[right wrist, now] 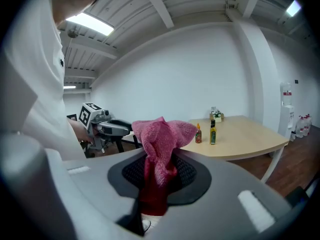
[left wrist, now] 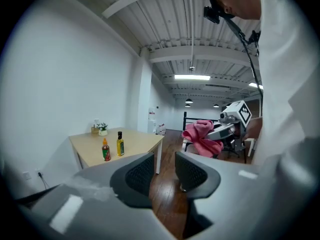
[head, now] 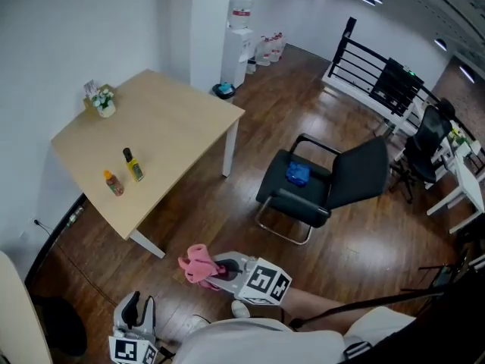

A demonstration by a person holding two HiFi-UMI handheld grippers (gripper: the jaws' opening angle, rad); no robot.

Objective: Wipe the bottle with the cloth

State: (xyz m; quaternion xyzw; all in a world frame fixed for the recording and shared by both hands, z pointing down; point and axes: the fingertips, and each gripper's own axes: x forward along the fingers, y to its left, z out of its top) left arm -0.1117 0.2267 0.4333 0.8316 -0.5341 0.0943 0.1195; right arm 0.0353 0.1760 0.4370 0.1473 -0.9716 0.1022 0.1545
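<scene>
Two small bottles stand on the light wooden table (head: 178,123): a red-orange sauce bottle (head: 114,183) and a yellow-green one with a dark cap (head: 134,165). They also appear far off as the red bottle (left wrist: 106,150) and the yellow-green bottle (left wrist: 120,144), and in the right gripper view (right wrist: 198,133) (right wrist: 213,132). My right gripper (head: 208,268) (right wrist: 159,174) is shut on a pink cloth (head: 197,264) (right wrist: 162,144), which bunches up above its jaws. My left gripper (head: 135,309) (left wrist: 164,171) hangs low by my body, shut with nothing between its pads. Both grippers are well short of the table.
A black office chair (head: 326,184) with a blue item (head: 298,174) on its seat stands right of the table. A small plant pot (head: 102,101) sits at the table's far corner. A water dispenser (head: 236,40) and a black railing (head: 379,74) lie beyond. The floor is dark wood.
</scene>
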